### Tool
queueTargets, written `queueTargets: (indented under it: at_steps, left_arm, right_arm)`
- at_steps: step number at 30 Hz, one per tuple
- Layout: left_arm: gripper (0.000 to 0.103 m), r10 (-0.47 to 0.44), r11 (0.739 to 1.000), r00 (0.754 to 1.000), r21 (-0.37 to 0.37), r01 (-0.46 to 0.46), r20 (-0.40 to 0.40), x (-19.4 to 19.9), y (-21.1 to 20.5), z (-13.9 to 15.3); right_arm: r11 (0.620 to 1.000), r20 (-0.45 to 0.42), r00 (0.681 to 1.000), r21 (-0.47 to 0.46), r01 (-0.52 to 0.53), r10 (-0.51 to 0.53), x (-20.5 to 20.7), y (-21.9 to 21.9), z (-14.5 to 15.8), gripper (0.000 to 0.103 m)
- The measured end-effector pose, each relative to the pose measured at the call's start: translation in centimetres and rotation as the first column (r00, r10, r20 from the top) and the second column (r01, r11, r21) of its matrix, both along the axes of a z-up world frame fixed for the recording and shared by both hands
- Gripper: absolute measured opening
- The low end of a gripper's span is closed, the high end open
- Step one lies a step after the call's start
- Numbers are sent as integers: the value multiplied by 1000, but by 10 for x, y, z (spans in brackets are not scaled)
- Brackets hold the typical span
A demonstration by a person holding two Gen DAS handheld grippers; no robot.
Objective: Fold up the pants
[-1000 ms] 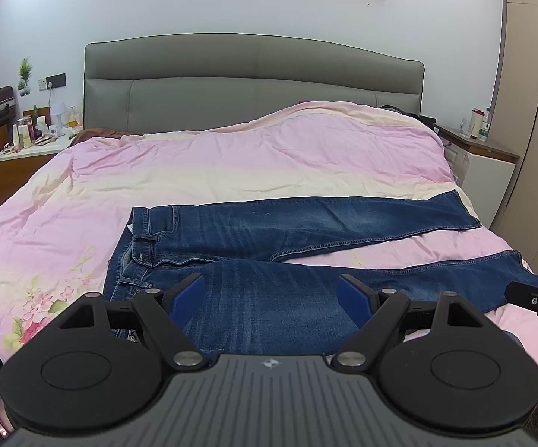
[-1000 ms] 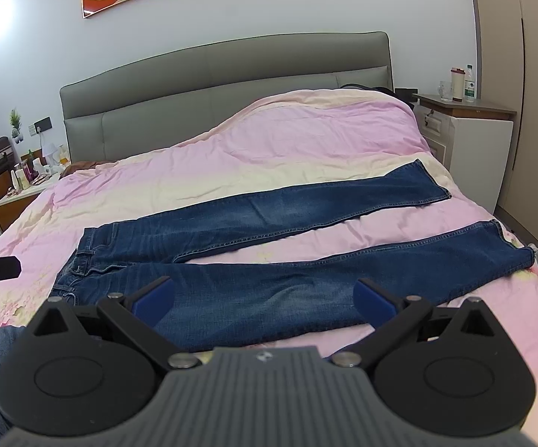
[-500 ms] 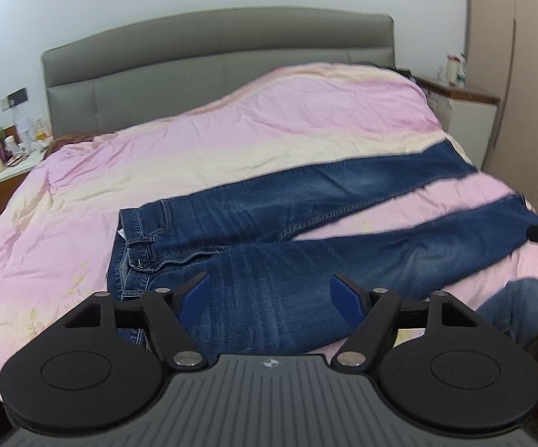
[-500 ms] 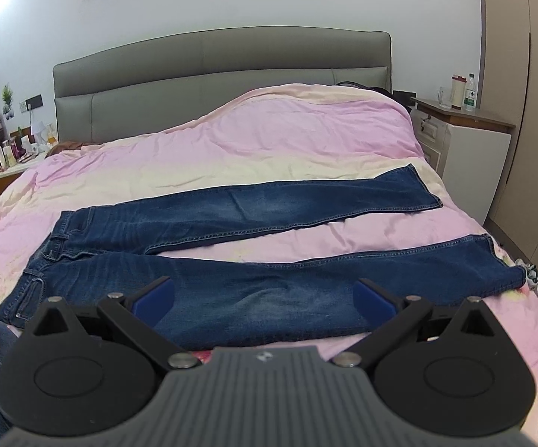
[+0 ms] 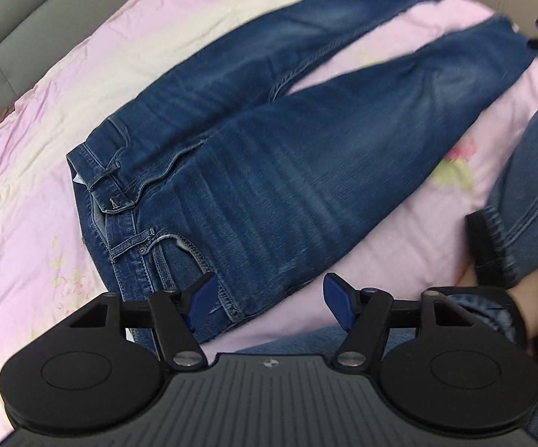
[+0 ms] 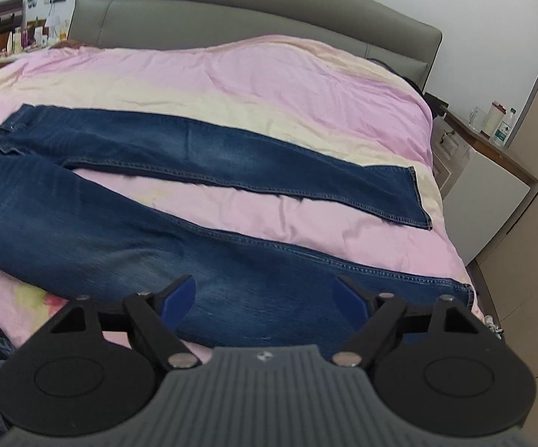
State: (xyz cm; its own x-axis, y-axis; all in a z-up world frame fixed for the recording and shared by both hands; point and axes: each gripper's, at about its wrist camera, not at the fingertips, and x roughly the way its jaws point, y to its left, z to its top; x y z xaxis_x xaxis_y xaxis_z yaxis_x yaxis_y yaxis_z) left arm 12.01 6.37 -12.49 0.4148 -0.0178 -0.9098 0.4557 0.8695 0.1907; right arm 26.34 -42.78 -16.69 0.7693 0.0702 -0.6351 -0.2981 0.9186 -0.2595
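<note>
— Two legs, spread apart in a V: where do the jeans (image 5: 269, 171) lie?
— Flat on the pink duvet (image 6: 269, 74) of the bed, waistband (image 5: 108, 186) to the left, hems to the right.
— And the hand-held grippers?
— The left hand-held gripper (image 5: 271, 298) hovers over the near waist corner, blue pads apart, gripping nothing. The right hand-held gripper (image 6: 265, 296) hangs above the near leg toward its hem (image 6: 466, 290), pads also wide apart.
— Anything around the bed?
— A grey headboard (image 6: 269, 3) at the far side, and a white nightstand (image 6: 485, 178) on the right carrying bottles.
</note>
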Motion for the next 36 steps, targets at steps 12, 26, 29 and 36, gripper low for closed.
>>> queueTargets:
  at_steps: [12, 26, 29, 36]
  left_arm:
    - [76, -139, 884, 977, 424, 196, -163, 28, -78, -98]
    - [8, -141, 878, 990, 462, 128, -6, 31, -82, -98]
    - [7, -93, 926, 994, 371, 65, 60, 32, -70, -78]
    - [7, 7, 980, 987, 197, -39, 159, 43, -57, -30]
  right_arm:
    - [980, -145, 989, -199, -13, -16, 47, -55, -50, 83]
    - [935, -179, 974, -347, 68, -137, 71, -87, -74, 83]
    - [930, -168, 979, -364, 49, -117, 69, -86, -74, 83]
    - [919, -161, 986, -393, -23, -45, 61, -91, -71, 83]
